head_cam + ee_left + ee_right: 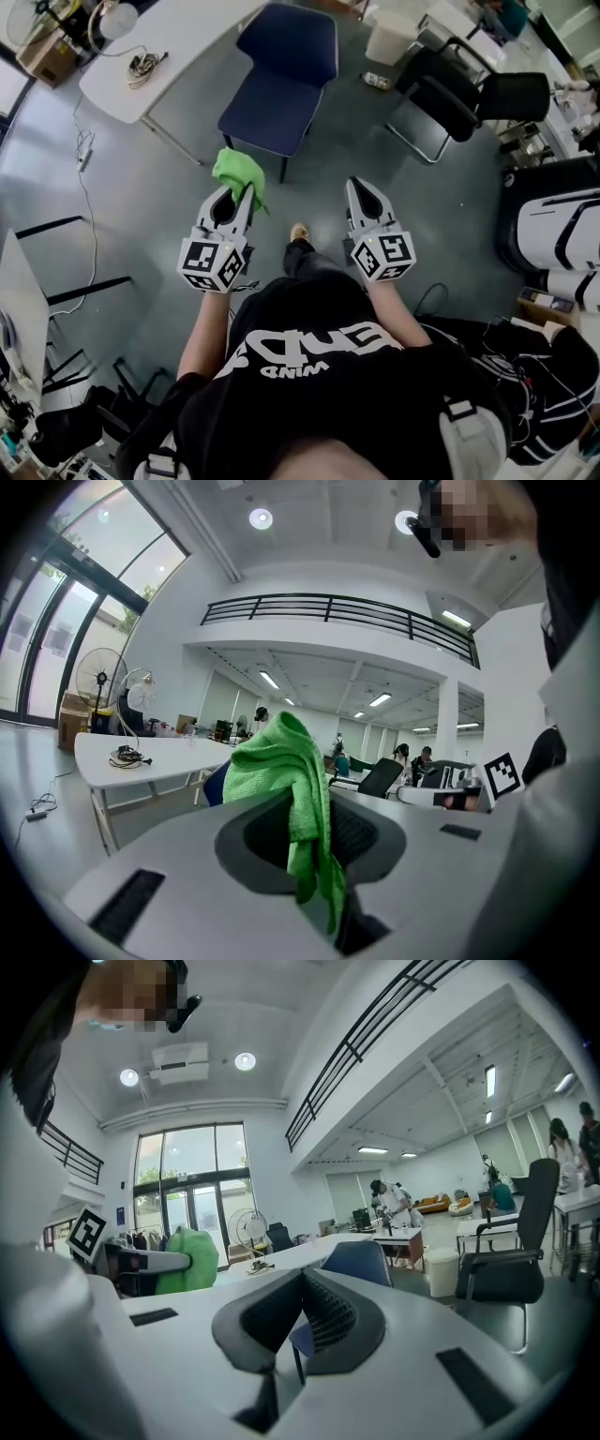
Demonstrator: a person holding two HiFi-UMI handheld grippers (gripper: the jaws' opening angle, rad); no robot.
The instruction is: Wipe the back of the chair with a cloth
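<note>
**Head view.** My left claw (240,199) is clenched on the green cloth (236,172). The cloth bunches up past the tips, toward 12 o'clock. My right claw (362,193) is level with it at 3 o'clock, apart from it, with nothing showing in it. Both are held over the grey floor (159,206). The blue chair (281,75) stands at 12 o'clock from the claws, seat toward me, with its back at the far end. The cloth is clear of the chair, near the seat's front edge. A white counter (178,47) is at 11 o'clock and a black chair (469,94) at 2 o'clock.

**Left gripper view.** The jaws are pinched shut on the green cloth (281,780). It heaps above the left claw (311,829), and a tail hangs down between the pads. A sliver of the blue chair (214,786) shows behind the cloth at 9 o'clock. The white counter (155,754) lies further out the same way.

**Right gripper view.** The right claw (302,1286) is clenched, tips meeting, with nothing between them. The blue chair (358,1260) is just past the tips, at 1 o'clock. The green cloth (187,1262) is out at 9 o'clock. The black chair (511,1251) is at 3 o'clock.
</note>
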